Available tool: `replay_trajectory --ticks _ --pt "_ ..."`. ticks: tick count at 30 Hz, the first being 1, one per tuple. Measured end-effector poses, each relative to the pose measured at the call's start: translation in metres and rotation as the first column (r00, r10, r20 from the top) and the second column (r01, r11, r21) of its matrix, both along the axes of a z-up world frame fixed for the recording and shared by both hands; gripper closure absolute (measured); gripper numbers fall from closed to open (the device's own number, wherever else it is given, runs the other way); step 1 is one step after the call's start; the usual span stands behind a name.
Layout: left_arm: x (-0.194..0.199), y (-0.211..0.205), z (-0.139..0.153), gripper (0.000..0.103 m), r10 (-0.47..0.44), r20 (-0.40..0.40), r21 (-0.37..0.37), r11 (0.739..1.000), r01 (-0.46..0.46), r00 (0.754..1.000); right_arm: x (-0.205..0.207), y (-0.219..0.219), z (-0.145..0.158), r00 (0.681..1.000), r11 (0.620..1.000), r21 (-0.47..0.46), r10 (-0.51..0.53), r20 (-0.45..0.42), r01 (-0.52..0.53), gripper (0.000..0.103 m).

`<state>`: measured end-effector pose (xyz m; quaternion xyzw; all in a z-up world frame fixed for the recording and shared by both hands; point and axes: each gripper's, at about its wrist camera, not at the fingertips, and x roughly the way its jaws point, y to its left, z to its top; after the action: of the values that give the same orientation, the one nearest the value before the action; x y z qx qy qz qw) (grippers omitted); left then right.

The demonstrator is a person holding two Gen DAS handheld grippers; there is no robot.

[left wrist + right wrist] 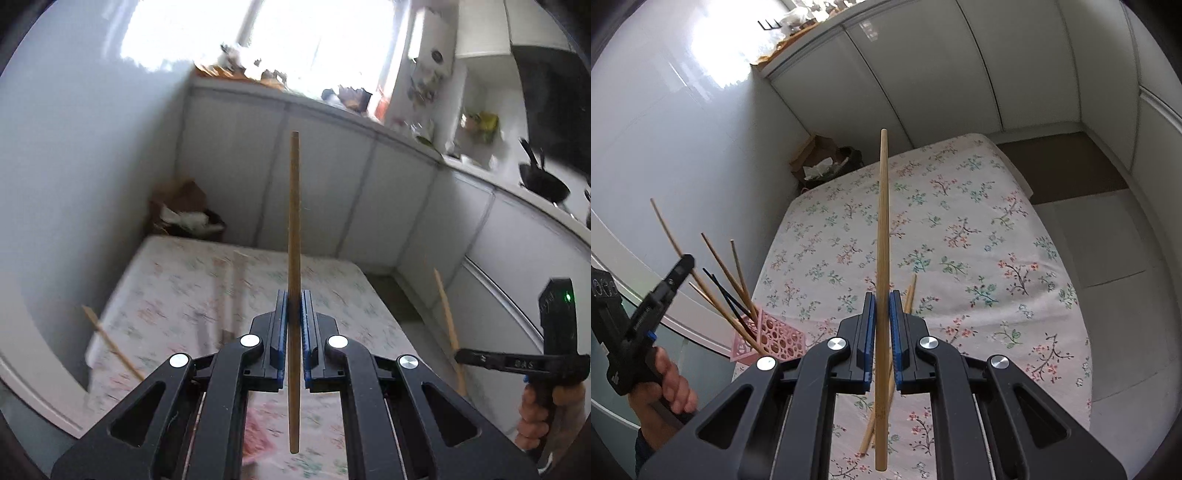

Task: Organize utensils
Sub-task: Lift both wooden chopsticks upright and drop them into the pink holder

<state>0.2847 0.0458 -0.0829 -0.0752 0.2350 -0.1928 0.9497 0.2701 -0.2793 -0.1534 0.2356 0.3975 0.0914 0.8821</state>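
Each gripper clamps one bamboo chopstick

Left gripper (pixel 293 325) pinches a chopstick (pixel 294 229); right gripper (pixel 882 325) pinches another chopstick (pixel 882 240), above loose chopsticks (pixel 909 295) on the floral counter (pixel 979 240), pink holder (pixel 775 338) at its edge.

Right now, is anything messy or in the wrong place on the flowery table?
Yes. Some loose chopsticks lie crossed on the flowery tablecloth instead of standing in the pink holder with the others. Each gripper, left and right, holds one chopstick.
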Motion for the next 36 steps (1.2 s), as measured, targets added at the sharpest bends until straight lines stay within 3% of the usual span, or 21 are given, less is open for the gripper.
replay_trajectory --ticks 7,10,15,26,31,34,36 --pt "-0.013 0.026 0.013 0.097 0.046 0.04 -0.033 0.998 -0.045 0.998 0.004 0.015 0.002 1.0 1.0 -0.015 0.017 0.01 -0.016 0.095" --pt "-0.015 0.029 0.019 0.097 0.06 0.066 0.001 0.998 -0.06 0.996 0.005 0.02 0.002 1.0 1.0 -0.02 0.021 0.015 -0.02 0.095" --pt "-0.012 0.031 0.013 0.097 0.093 0.087 0.12 0.987 -0.103 0.992 0.004 0.02 0.004 0.999 1.0 -0.021 0.015 0.041 -0.014 0.095" --pt "0.001 0.023 -0.021 0.097 0.108 0.035 0.208 0.972 -0.113 0.994 -0.002 0.021 0.015 0.994 1.0 -0.022 -0.009 0.106 0.012 0.095" --pt "0.009 0.015 -0.033 0.095 0.086 -0.059 0.258 0.964 -0.068 0.995 -0.002 0.018 0.015 0.994 0.999 -0.024 -0.028 0.106 0.031 0.095" --pt "0.01 0.02 -0.027 0.063 0.108 -0.096 0.258 0.963 -0.08 0.99 -0.003 0.017 0.017 0.992 0.999 -0.02 -0.032 0.119 0.034 0.095" --pt "0.005 0.027 -0.016 0.064 0.117 -0.1 0.222 0.971 -0.092 0.988 -0.004 0.018 0.018 0.991 0.999 -0.021 -0.033 0.131 0.036 0.095"
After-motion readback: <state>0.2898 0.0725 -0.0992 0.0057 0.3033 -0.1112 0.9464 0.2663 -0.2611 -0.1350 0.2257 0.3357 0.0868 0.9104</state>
